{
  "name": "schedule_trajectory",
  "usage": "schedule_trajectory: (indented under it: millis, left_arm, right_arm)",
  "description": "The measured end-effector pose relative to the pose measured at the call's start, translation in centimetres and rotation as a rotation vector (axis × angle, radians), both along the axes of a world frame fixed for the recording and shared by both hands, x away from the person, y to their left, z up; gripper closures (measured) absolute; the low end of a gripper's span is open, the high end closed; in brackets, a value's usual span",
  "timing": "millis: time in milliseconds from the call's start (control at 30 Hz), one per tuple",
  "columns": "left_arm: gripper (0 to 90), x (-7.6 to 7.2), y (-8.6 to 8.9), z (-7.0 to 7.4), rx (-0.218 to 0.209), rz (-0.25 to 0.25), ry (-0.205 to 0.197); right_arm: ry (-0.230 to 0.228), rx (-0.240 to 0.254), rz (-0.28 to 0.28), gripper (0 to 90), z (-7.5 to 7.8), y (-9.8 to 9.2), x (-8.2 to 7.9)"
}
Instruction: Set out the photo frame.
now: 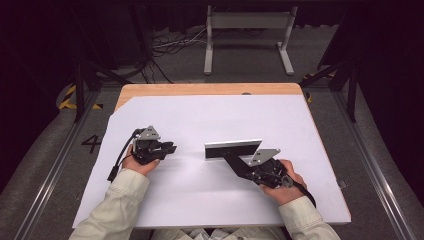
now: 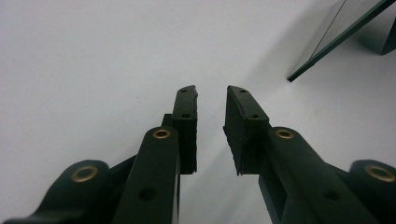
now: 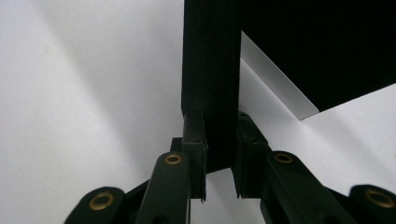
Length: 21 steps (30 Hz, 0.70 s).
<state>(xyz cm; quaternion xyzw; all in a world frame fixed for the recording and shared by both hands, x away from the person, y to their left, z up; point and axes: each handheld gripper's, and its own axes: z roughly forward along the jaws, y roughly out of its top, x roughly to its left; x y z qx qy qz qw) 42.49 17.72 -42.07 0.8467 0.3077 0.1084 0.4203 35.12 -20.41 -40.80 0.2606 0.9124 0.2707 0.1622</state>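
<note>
While the long black-and-white box (image 1: 233,149) is clasped at its near end by the right gripper (image 1: 235,162), its long axis lying crosswise mid-table, the empty, parted left gripper (image 1: 170,148) is kept well apart.

Bench (image 1: 210,89): light wood at the far edge, smooth. White sheet (image 1: 210,200) over it, matt, paper-like, no texture. Black stand piece (image 3: 210,70): matt black, smooth flat faces; its long panel (image 1: 233,150) has a white top face, matt; from the left tool view the panel edge looks glossy and glass-like. Left tool (image 2: 210,100) and right tool (image 3: 219,140): matt black plastic-looking arms, brass-coloured shiny rivets, dull rubbery pads. Grey plates on top look metal. Sleeves (image 1: 120,200): pale cloth.
</note>
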Motion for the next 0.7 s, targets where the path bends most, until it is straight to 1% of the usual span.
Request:
schedule_trajectory:
  millis: [100, 133, 167, 300, 367, 400, 433, 500, 533, 700]
  left_arm:
    - [72.9, 0.0, -0.1, 0.0, 0.005, -0.003, 0.0]
    - [72.9, 0.0, -0.2, -0.1, 0.009, -0.002, -0.007]
    - [72.8, 0.0, -0.2, -0.1, 0.011, -0.004, -0.007]
    - [71.8, -0.1, -0.4, 0.0, 0.012, -0.004, -0.013]
    - [71.1, -0.1, -0.5, 0.0, 0.016, -0.004, -0.021]
    - [70.8, -0.1, -0.6, 0.0, 0.022, -0.005, -0.032]
    - [70.5, -0.2, -0.8, 0.0, 0.033, -0.006, -0.042]
    - [69.9, -0.2, -0.9, -0.1, 0.039, -0.006, -0.05]
    - [69.7, -0.2, -1.0, -0.1, 0.048, -0.012, -0.06]
    - [69.1, -0.2, -1.2, 0.1, 0.034, -0.022, -0.061]
  right_arm:
    - [0.003, -0.002, -0.001, 76.8, 0.0, 0.0, 0.0]
    - [0.003, -0.002, -0.001, 76.8, 0.0, 0.0, 0.0]
    - [0.006, 0.003, -0.008, 74.9, 0.0, 0.0, 0.0]
    - [0.021, 0.059, -0.023, 70.3, 0.4, -0.7, 0.2]
    - [0.029, 0.084, -0.03, 68.9, 0.6, -1.0, 0.3]
    - [0.029, 0.094, -0.034, 68.2, 0.7, -1.3, 0.3]
    - [0.026, 0.099, -0.036, 67.4, 0.8, -1.4, 0.3]
    - [0.029, 0.108, -0.041, 67.1, 1.0, -1.6, 0.3]
    - [0.026, 0.113, -0.042, 66.9, 1.1, -1.7, 0.3]
    - [0.018, 0.123, -0.048, 66.1, 1.5, -2.1, 0.2]
